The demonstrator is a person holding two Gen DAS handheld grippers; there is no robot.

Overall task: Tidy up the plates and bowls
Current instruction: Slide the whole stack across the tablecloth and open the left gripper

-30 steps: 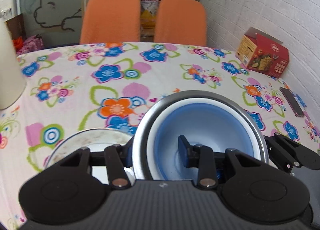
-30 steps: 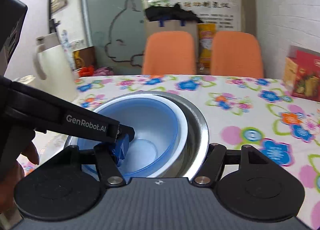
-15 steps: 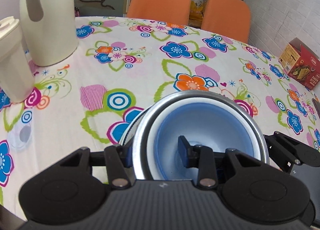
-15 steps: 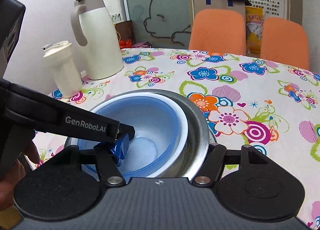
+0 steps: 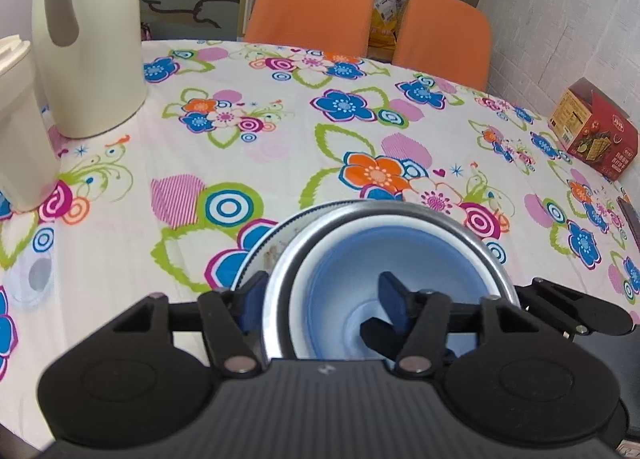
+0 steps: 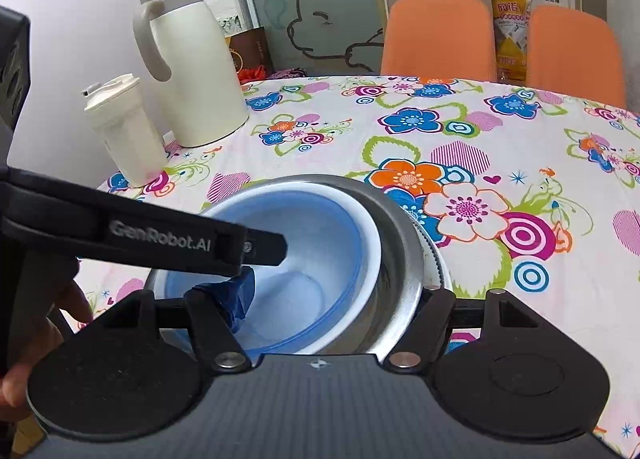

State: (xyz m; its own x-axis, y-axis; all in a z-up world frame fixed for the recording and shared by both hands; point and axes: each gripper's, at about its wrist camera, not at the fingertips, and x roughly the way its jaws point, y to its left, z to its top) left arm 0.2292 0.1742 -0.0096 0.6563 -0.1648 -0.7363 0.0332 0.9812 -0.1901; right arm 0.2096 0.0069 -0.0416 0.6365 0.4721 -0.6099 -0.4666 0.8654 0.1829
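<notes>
A nested stack is held between both grippers: a steel bowl (image 5: 476,239) (image 6: 400,227) outside, a white bowl (image 6: 370,243) in it, a blue bowl (image 5: 384,255) (image 6: 304,243) innermost. My left gripper (image 5: 322,295) is shut on the stack's left rim, one finger outside the steel, the other inside the blue bowl. On the opposite rim my right gripper (image 6: 336,295) is shut the same way. A white plate (image 5: 258,251) (image 6: 438,267) with a blue dotted rim peeks out just beneath the stack; I cannot tell whether they touch.
A cream jug (image 5: 88,47) (image 6: 192,67) and a cream lidded cup (image 5: 20,127) (image 6: 124,131) stand at the table's left. A red box (image 5: 592,131) and a dark phone (image 5: 630,215) lie at the right. Two orange chairs (image 5: 308,3) stand behind the flowered tablecloth (image 5: 280,147).
Both grippers carried the bowl stack leftward across the table, from beside the plate to over it. The jug and cup came into view. Both grips stayed unchanged.
</notes>
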